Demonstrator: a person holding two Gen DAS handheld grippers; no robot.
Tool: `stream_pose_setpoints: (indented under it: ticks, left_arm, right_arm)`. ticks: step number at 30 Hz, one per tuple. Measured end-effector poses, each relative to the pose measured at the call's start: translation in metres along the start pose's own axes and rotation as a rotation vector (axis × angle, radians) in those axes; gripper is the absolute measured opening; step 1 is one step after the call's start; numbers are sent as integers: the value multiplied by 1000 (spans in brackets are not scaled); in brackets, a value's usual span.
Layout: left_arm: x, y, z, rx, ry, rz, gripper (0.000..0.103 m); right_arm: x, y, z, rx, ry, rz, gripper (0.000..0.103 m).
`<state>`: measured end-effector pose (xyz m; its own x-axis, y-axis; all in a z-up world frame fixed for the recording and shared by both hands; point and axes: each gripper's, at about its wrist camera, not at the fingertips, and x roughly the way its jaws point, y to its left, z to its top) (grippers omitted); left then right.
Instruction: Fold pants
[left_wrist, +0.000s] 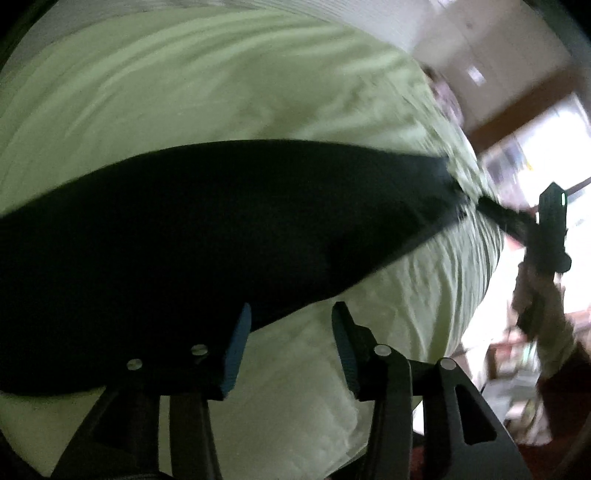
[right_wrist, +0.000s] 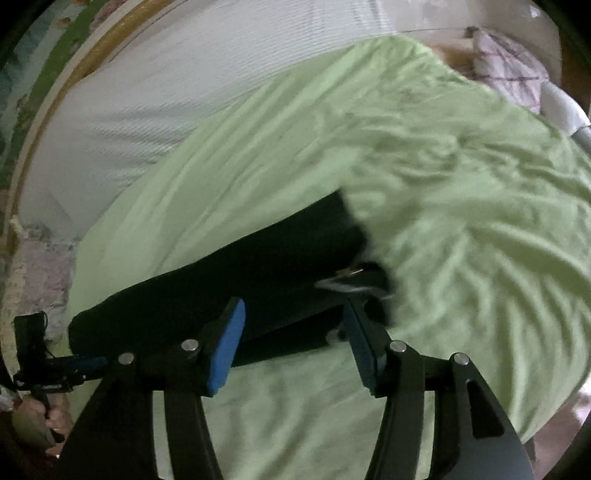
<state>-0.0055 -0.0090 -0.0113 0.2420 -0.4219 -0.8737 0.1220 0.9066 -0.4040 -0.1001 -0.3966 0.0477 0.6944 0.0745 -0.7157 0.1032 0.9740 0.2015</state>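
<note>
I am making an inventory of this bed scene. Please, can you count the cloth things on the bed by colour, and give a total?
Black: 1, the pants
Green: 1, the bed sheet
White: 1, the ribbed cover beyond the sheet
Pale patterned: 1, a bundle of cloth at the far corner, too blurred to name
Total: 4

Bed and surroundings
Wrinkled green sheet (right_wrist: 424, 177) over white ribbed mattress (right_wrist: 177, 85); plaid cloth (right_wrist: 506, 70) at far corner; wooden frame (right_wrist: 92, 62) along edge.
</note>
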Motion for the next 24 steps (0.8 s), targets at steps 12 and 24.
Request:
stream_pose_setpoints:
  ticks: [12, 24]
  left_arm:
    - [-60, 123, -55, -443, -114, 71, 47]
    - [-82, 200, -77, -768, -209, 71, 53]
  right_arm:
    - [46, 82, -28, -62, 104, 146, 57]
    - [99, 260, -90, -663, 247, 287, 57]
